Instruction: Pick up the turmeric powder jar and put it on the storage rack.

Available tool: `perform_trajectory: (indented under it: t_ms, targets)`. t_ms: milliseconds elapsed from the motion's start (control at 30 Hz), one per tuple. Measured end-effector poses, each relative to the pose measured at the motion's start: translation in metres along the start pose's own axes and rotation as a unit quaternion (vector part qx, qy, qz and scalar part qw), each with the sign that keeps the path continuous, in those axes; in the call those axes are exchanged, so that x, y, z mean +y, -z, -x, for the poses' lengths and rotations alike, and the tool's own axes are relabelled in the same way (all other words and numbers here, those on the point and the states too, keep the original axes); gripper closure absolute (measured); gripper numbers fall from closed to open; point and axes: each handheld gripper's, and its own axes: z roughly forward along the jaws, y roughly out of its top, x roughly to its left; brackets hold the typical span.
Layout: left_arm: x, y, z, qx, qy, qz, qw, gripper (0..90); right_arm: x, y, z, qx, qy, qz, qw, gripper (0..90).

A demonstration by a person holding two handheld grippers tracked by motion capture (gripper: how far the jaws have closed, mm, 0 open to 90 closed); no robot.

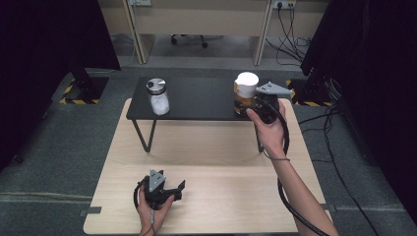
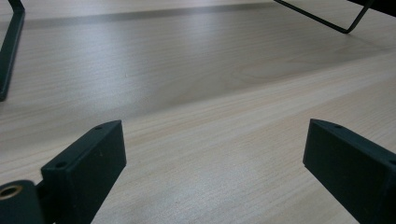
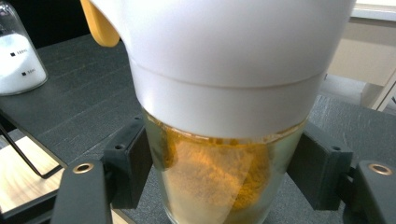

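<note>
A glass jar of orange powder with a white lid stands at the right end of the black shelf. My right gripper is shut on the jar; in the right gripper view its two black pads press the glass of the jar from both sides, just below the lid. My left gripper rests low over the wooden table near the front edge. In the left gripper view this gripper stands open, with bare wood between its jaws.
A glass jar of white powder with a metal lid stands at the shelf's left end, also seen as the jar in the right gripper view. The shelf's thin black legs stand on the table. Cables lie on the floor at right.
</note>
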Motion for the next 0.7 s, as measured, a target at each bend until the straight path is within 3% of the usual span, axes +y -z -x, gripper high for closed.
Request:
perform_trajectory:
  t_ms: [167, 433, 700]
  targets:
    - [0.0001, -0.0001, 0.0002, 0.000, 0.000, 0.000, 1.0000, 5.4, 0.0017, 0.0033, -0.0005, -0.002, 0.003, 0.006, 1.0000, 29.3]
    - [0.0002, -0.0007, 0.0010, -0.002, 0.000, 0.000, 1.0000, 5.4, -0.0011, 0.0060, 0.0029, 0.001, -0.018, 0.011, 0.9998, 6.5]
    - [-0.0002, -0.0005, 0.0011, -0.002, 0.000, 0.001, 1.0000, 5.4, -0.0048, 0.0064, 0.0027, 0.003, -0.019, 0.008, 0.9998, 3.2]
